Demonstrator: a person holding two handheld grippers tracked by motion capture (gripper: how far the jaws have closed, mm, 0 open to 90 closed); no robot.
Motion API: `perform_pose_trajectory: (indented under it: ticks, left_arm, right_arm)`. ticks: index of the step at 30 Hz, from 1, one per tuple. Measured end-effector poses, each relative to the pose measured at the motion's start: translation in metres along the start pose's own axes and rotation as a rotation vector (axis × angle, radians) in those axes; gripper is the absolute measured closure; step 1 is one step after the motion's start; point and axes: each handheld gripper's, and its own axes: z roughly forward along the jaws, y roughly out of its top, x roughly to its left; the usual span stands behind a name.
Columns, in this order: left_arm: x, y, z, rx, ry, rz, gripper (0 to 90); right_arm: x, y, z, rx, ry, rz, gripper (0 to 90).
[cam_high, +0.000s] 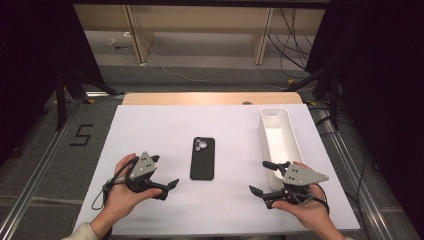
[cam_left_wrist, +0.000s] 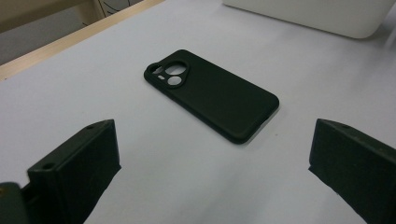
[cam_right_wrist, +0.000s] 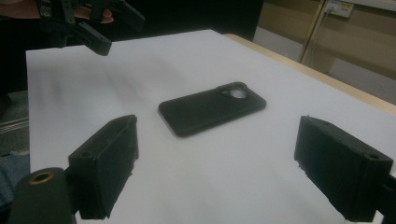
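So I've got a tool in each hand and the phone case (cam_high: 202, 158) lying flat in the middle of the counter (cam_high: 150, 125), back side up, camera cutout pointing away from me. It sits between the two tools, apart from both, so either one can get at it.

Left tool (cam_high: 167, 186) is low over the counter at my near left, jaws spread wide with nothing in them. In the left gripper view the case (cam_left_wrist: 212, 93) lies past the gap between the jaws, angled across, so I'd say that tool is more or less aimed at it already.

Right tool (cam_high: 262, 177) is the same story on the other side: jaws wide apart, empty, resting near the front edge. Its own view has the case (cam_right_wrist: 212, 109) dead ahead between the jaws, long side toward me, with the left tool (cam_right_wrist: 100, 25) showing up top in the far corner.

The white bin (cam_high: 280, 137) stands along the right side of the counter, long axis running away from me, just beside my right hand. Looks empty from above. My guess is the case ends up in there, which is why the bin is parked within easy reach of the right tool.

Both tools point inward at the case, so I figure the next thing is closing in on it. It's thin and flat on the counter, so getting a jaw under an edge could be fiddly.
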Motion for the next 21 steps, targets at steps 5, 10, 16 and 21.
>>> perform_pose_trajectory:
  ticks: [5,10,16,21]
  left_arm:
    - [-0.001,0.000,0.001,-0.001,-0.003,0.004,2.1]
    - [-0.001,0.000,0.001,-0.001,-0.002,0.003,3.6]
    - [-0.002,0.002,0.003,0.006,0.020,-0.002,20.5]
    - [-0.002,0.007,0.011,0.038,0.035,-0.013,67.4]
  right_arm:
    - [0.001,0.000,0.000,-0.003,0.003,0.005,15.0]
    - [0.002,0.000,0.001,-0.006,0.004,0.008,15.1]
    - [0.002,0.001,0.001,-0.010,0.006,0.010,15.4]
    - [0.002,0.001,0.002,-0.009,0.007,0.015,15.5]
